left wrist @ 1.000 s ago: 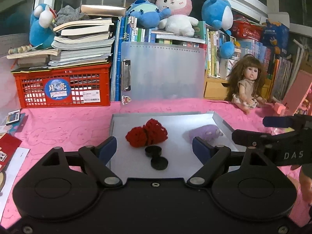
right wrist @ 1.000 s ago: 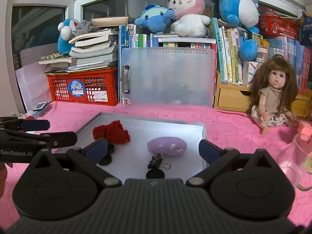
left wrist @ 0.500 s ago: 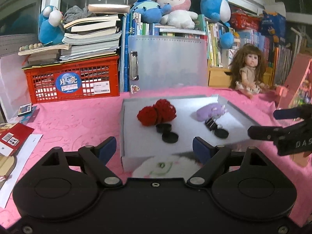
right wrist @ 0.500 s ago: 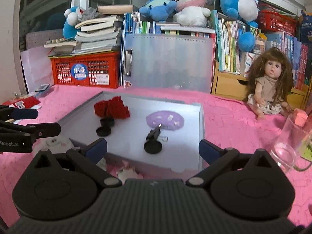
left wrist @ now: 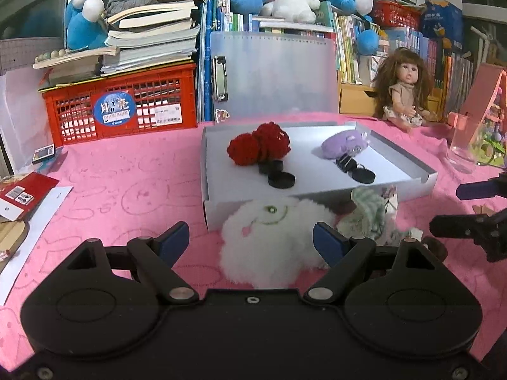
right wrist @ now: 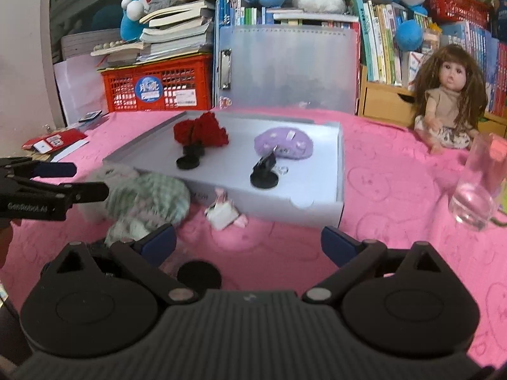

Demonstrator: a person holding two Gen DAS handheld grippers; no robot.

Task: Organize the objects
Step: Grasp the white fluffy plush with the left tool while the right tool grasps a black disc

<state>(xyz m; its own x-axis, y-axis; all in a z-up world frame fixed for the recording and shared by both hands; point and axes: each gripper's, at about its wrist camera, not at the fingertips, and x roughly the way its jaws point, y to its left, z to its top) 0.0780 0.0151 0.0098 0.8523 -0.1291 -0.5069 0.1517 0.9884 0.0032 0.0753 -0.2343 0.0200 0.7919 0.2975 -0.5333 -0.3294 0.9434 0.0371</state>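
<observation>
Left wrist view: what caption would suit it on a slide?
Open hand-held gripper hovers over a white fluffy toy before a grey tray of small items.

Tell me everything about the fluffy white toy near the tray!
The fluffy white toy looks like soft, shaggy plush with a green ring eye and a pink mark. It lies on the pink cloth, against the grey tray, beside a green checked cloth bundle. The open left gripper frames it without touching.

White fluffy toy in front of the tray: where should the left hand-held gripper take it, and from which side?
Grip the white fluffy toy across its round middle, coming straight in from the near side. It lies on the cloth between the open left hand-held gripper fingers, and its far edge sits against the tray wall, so the near side is probably easiest.
</observation>
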